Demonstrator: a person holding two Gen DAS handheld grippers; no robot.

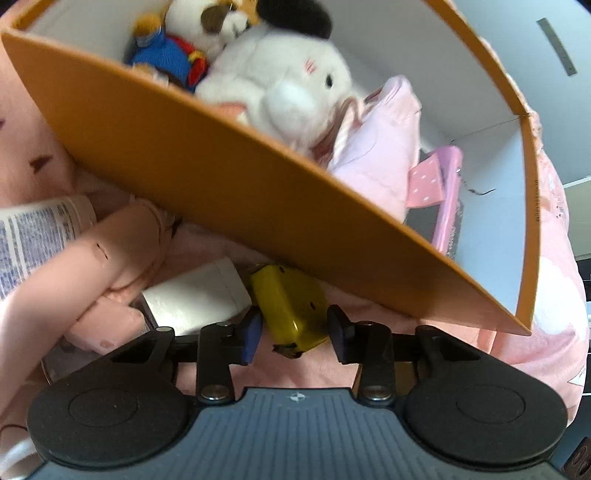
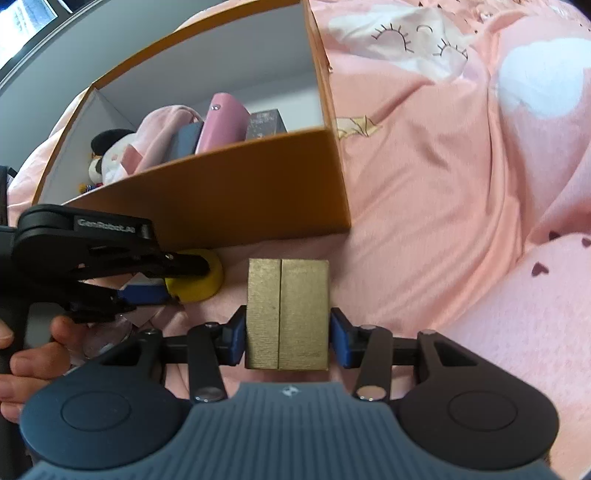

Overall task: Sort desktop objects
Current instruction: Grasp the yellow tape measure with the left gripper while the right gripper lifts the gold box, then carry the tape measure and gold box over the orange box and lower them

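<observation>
Pink bedding (image 2: 424,192), printed with sleepy eyes and small hearts, covers everything around the orange box (image 2: 236,188), which is my landmark. My right gripper (image 2: 286,334) clamps a gold box (image 2: 288,314) on both sides, just in front of the orange box's near wall and close to its right corner. My left gripper (image 1: 295,330) sits at the foot of that same wall, jaws spread around a yellow tape measure (image 1: 290,310) that lies on the bedding; one pad looks close to touching, the other stands apart, so nothing is held yet.

Inside the orange box I count three soft toys: a white plush (image 1: 284,81) with a black ear, a brown-and-white one (image 1: 207,26) behind it, and a small blue-clad doll (image 1: 166,55). Toward the box's right end lie a pink cloth bundle (image 1: 380,151), a pink case (image 1: 447,199) and (seen only from the right wrist) two dark boxes. Outside it, left of the tape measure, are one white box (image 1: 195,295) and one printed bottle (image 1: 40,232).

Risks, as I judge them: the gold box could catch the near wall's rim if I lift too low, and the smooth rounded tape measure could squirt out of a shallow pinch or drag the soft bedding up with it. Both grippers work close together at the wall and could collide.
</observation>
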